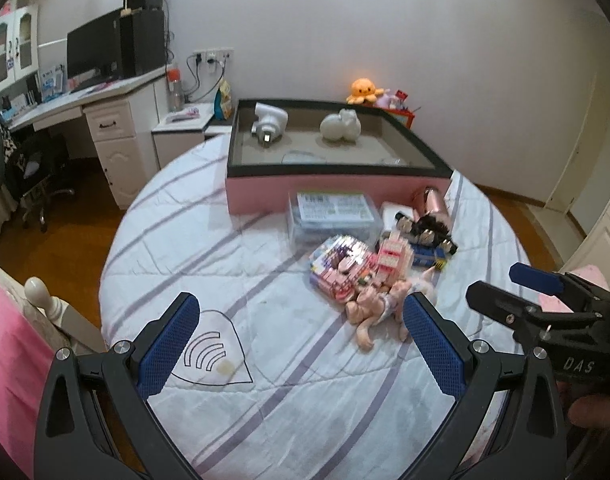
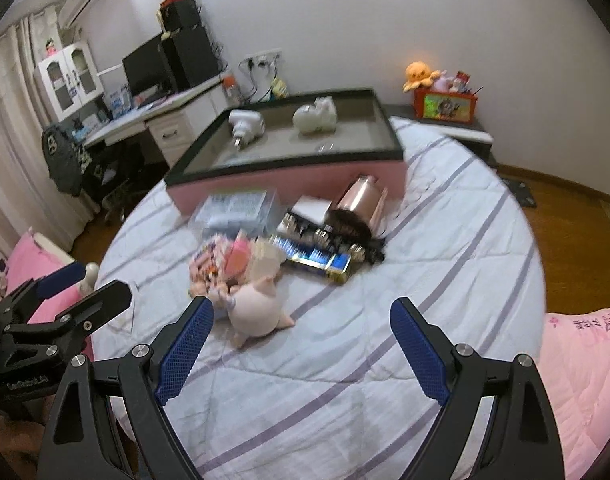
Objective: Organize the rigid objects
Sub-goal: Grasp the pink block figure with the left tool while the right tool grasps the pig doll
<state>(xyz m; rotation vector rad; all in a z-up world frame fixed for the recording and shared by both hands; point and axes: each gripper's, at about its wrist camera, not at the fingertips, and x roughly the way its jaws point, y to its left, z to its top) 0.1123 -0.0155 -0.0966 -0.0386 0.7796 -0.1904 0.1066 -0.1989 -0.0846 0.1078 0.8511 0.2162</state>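
A pile of small items lies on the striped bed sheet [image 1: 265, 240] in front of a pink box with a black rim [image 1: 329, 194]. In the pile are a clear plastic case [image 1: 333, 216], a rose-gold bottle [image 2: 359, 204], a blue tin [image 2: 317, 260], a pink brick model [image 1: 395, 256] and a pink pig figure [image 2: 257, 304]. My left gripper [image 1: 301, 304] hangs open over bare sheet, the pig just past its right finger. My right gripper [image 2: 301, 306] is open too, with the pig just beyond its left finger and untouched. Two white objects [image 1: 341, 126] sit inside the box.
A white desk [image 1: 105, 96] with a monitor and an office chair [image 1: 37, 176] stand at the far left. An orange octopus plush [image 2: 419, 74] and a red box sit on a bedside stand. A white bedpost [image 1: 39, 294] and a pink quilt [image 2: 577, 360] flank the bed.
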